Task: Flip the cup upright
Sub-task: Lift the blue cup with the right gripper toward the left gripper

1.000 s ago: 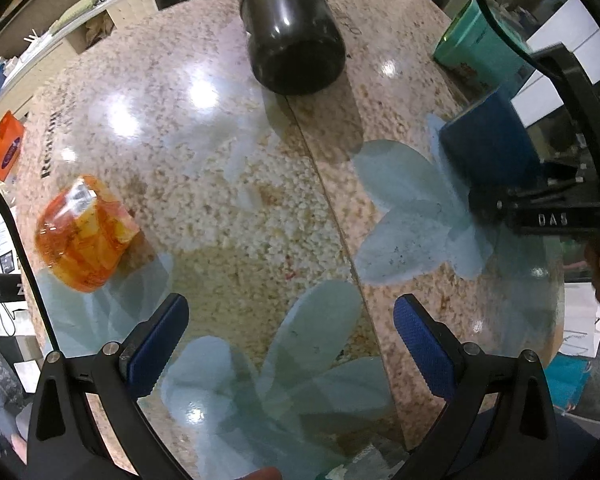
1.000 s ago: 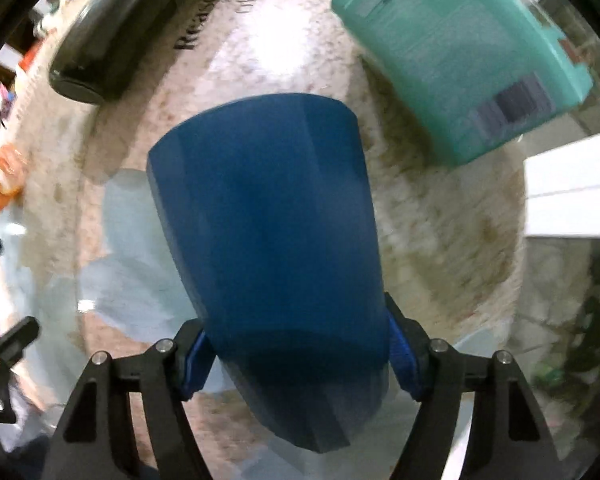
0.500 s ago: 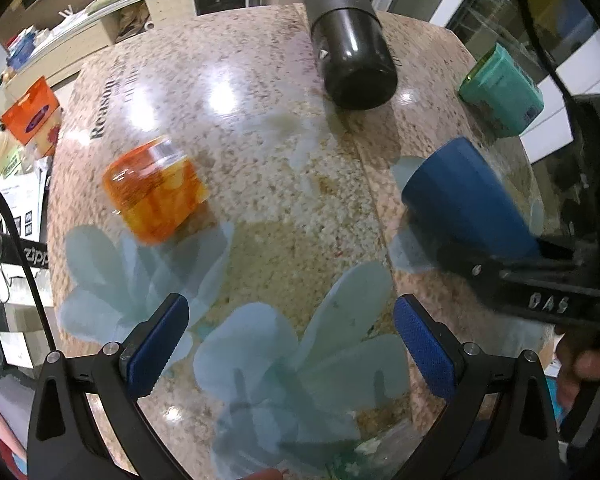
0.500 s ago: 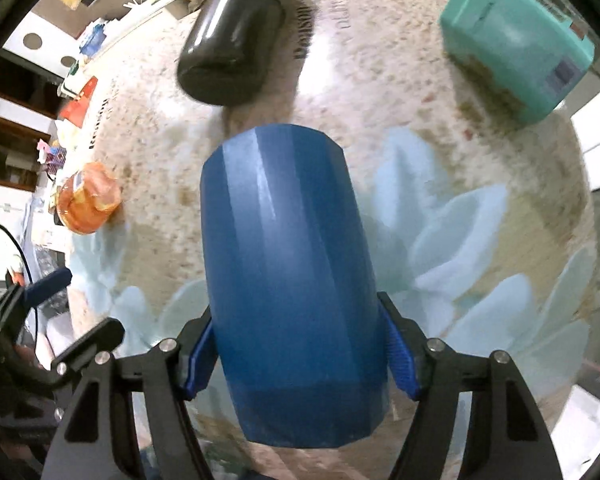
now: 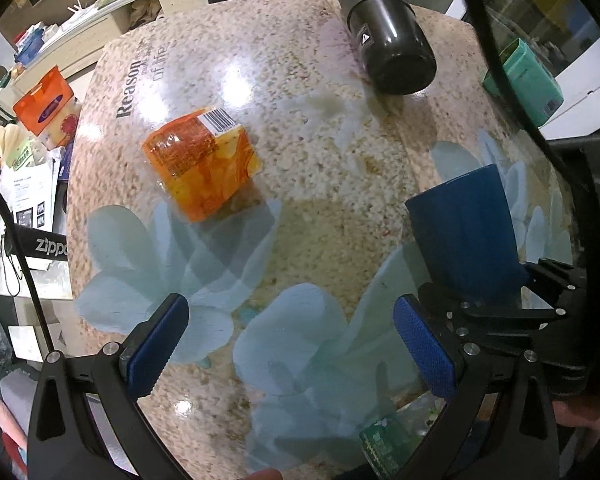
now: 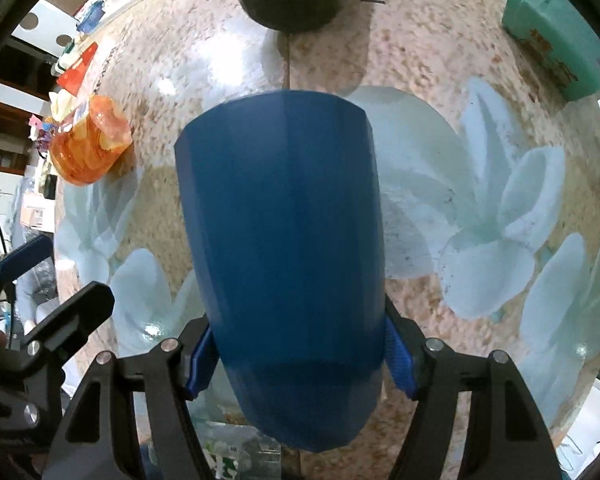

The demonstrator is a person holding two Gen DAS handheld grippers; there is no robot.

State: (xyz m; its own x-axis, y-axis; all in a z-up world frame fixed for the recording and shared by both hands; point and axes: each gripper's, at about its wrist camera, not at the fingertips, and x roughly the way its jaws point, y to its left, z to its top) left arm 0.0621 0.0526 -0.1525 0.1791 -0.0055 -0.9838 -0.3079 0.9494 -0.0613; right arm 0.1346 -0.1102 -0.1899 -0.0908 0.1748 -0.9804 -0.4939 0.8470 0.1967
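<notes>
The blue cup [image 6: 288,248] fills the middle of the right wrist view. My right gripper [image 6: 298,364] is shut on its lower body, blue pads pressed on both sides, and holds it above the table with its far end pointing away from the camera. The cup also shows in the left wrist view [image 5: 466,232] at the right, gripped by the black right gripper [image 5: 496,304]. My left gripper [image 5: 288,344] is open and empty, above the flower-printed table near its front edge.
On the speckled table [image 5: 300,120] lie an orange snack packet [image 5: 204,170], a black cylinder [image 5: 384,28] at the back, and a teal container [image 5: 524,80] at the far right. Cluttered shelves and papers stand off the left edge.
The right gripper has swung the cup leftward and toward the table's front. The left gripper has drawn back, so more of the table shows.
</notes>
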